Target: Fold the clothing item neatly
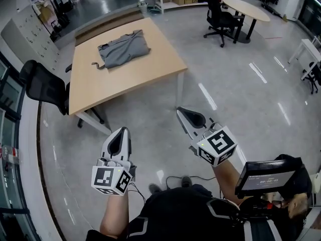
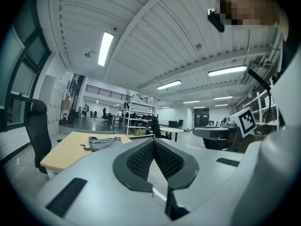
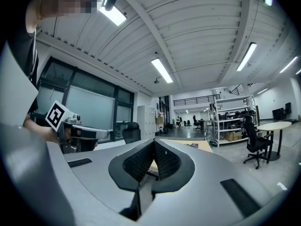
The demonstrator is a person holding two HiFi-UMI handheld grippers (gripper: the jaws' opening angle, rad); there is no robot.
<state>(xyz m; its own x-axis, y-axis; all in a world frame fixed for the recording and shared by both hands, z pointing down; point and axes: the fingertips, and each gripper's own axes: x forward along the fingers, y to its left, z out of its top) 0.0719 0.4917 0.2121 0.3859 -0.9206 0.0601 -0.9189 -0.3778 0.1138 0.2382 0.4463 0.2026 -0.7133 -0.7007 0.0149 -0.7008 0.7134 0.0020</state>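
Two handheld claws, the left gripper [image 1: 122,133] and the right gripper [image 1: 184,113], point level above the floor [image 1: 241,99], each with its jaws pressed together on nothing. One grey clothing item [image 1: 124,48] lies rumpled on the single wooden table [image 1: 145,79], well apart from both grippers. Its cut is hard to make out. One black office chair [image 1: 45,87] stands at the table's left side. The picture's lower edge cuts off the person [image 1: 185,215], and in the right gripper view the jaws hide most of the table.

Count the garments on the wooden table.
1: a grey garment lies crumpled on the far half of the wooden table, nearer its left edge. Anything under it would be hidden.
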